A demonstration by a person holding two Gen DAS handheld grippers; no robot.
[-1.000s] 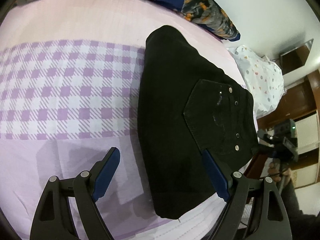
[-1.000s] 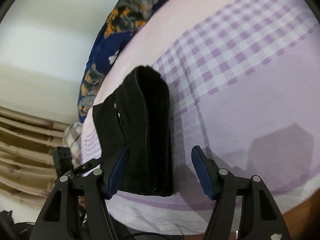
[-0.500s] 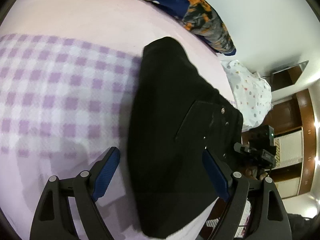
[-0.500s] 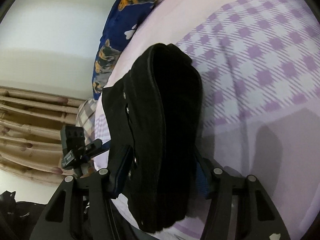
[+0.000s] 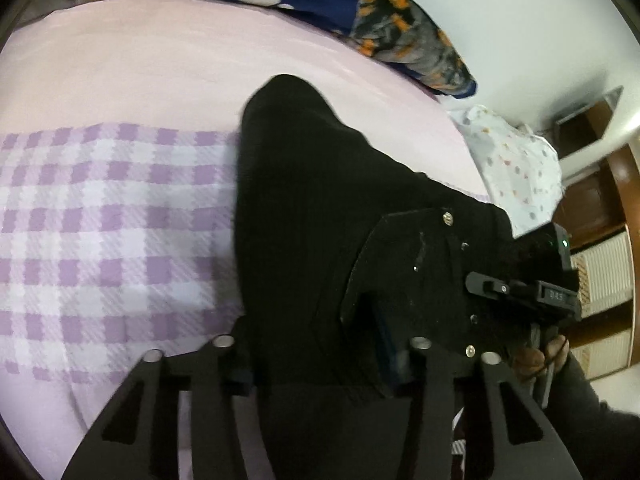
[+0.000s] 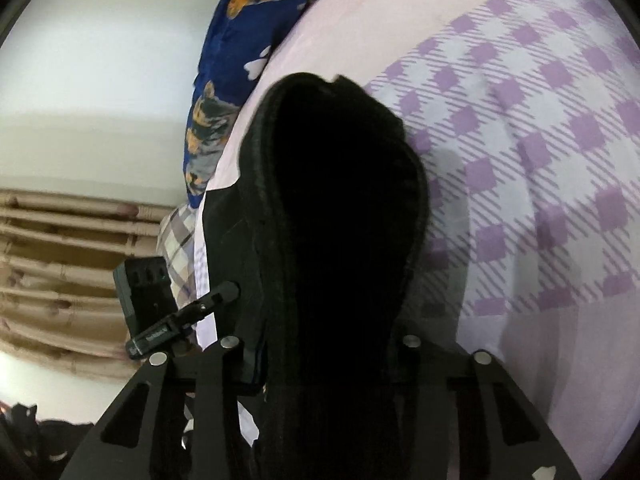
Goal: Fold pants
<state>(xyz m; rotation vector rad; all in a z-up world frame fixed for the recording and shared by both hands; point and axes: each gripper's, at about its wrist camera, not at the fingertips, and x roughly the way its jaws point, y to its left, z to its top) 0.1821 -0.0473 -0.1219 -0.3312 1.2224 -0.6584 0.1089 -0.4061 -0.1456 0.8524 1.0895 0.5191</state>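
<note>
Left wrist view: the left gripper (image 5: 316, 364) is pinching the near edge of the folded black pants (image 5: 320, 216), its jaws having just been closing, with the bundle filling the gap between them. The blue pads are mostly buried in fabric. The pants are lying on the bedsheet (image 5: 112, 220), pink with a purple checked band, back pocket (image 5: 416, 280) with metal rivets facing up on the right side. The right gripper (image 5: 524, 292) is showing at the right edge of the pants, a person's hand (image 5: 540, 354) and dark sleeve behind it. A dark blue patterned pillow (image 5: 380, 24) is sitting at the far side of the bed, with a white spotted cloth (image 5: 516, 168) off the right edge.

Right wrist view: the right gripper (image 6: 324, 364) is clamping the folded stack from its end, jaws having just been closing, with pants (image 6: 344, 208) thick between them and running away from the camera across the bedsheet (image 6: 540, 140). The left gripper (image 6: 180, 320) is poking in at the left side of the pants. The pillow (image 6: 232, 64) is lying beyond, beige curtains (image 6: 60, 248) at left.
</note>
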